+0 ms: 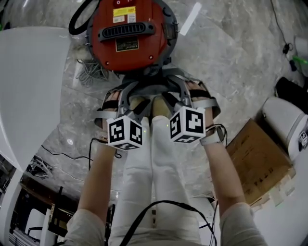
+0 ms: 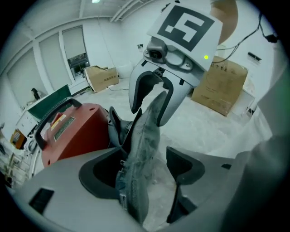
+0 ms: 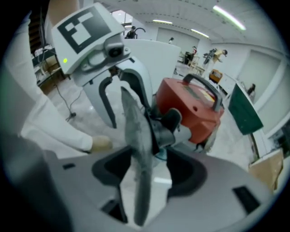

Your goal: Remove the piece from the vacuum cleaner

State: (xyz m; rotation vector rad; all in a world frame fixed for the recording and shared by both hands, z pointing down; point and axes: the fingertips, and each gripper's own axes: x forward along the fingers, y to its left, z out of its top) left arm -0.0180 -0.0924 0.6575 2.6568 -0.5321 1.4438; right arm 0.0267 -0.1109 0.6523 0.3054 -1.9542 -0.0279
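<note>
Head view looks down on one red vacuum cleaner [image 1: 130, 33] with one yellow label [image 1: 124, 14] and one dark label [image 1: 126, 44] on top; the writing on both is too small to read. One flat grey piece [image 2: 140, 149] stands just beside the vacuum cleaner. The left gripper [image 2: 145, 170] and the right gripper [image 3: 152, 172], two in all, both have their jaws spread wide, with the piece in the gap and not pinched. One cardboard box [image 1: 260, 158] sits well apart from the vacuum cleaner.
</note>
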